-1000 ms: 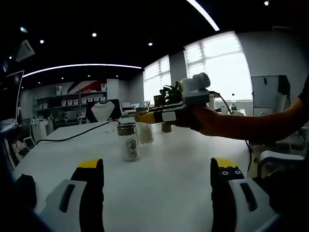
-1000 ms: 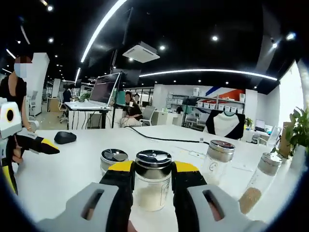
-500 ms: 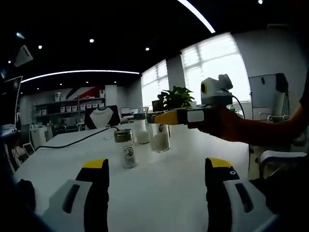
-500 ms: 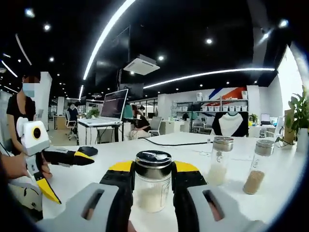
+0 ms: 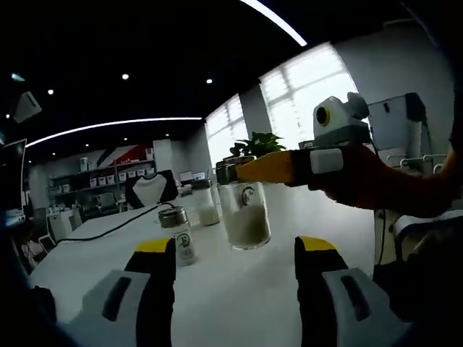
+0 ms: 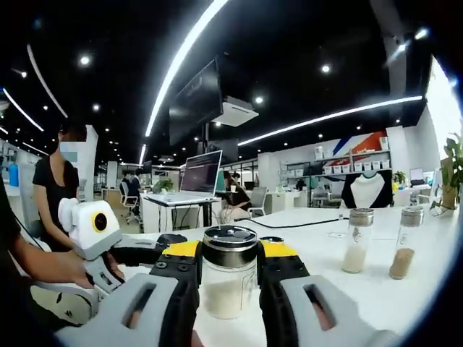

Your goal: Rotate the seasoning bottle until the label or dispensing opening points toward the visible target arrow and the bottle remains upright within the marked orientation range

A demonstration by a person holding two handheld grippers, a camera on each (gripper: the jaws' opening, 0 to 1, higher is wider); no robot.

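Note:
A glass seasoning bottle [image 6: 228, 278] with a chrome lid and white powder sits between the jaws of my right gripper [image 6: 229, 251], which is shut on it. In the left gripper view the same bottle [image 5: 244, 211] hangs upright above the white table [image 5: 231, 307], with the right gripper [image 5: 278, 166] on its lid end, coming in from the right. My left gripper [image 5: 236, 246] is open just below and in front of the bottle, with nothing between its jaws. The left gripper [image 6: 101, 238] also appears at the left of the right gripper view, held by a hand.
A small labelled bottle [image 5: 179, 236] and a taller one [image 5: 205, 203] stand on the table behind. Two more shakers [image 6: 357, 240] [image 6: 405, 242] stand at the right. A laptop [image 6: 201, 179] and a black mouse [image 6: 171, 238] lie further back. A person [image 6: 61, 189] stands at the left.
The right gripper has carried the bottle closer to the left gripper, so it now looms large between the left jaws. Both views have swung; the left gripper stays open.

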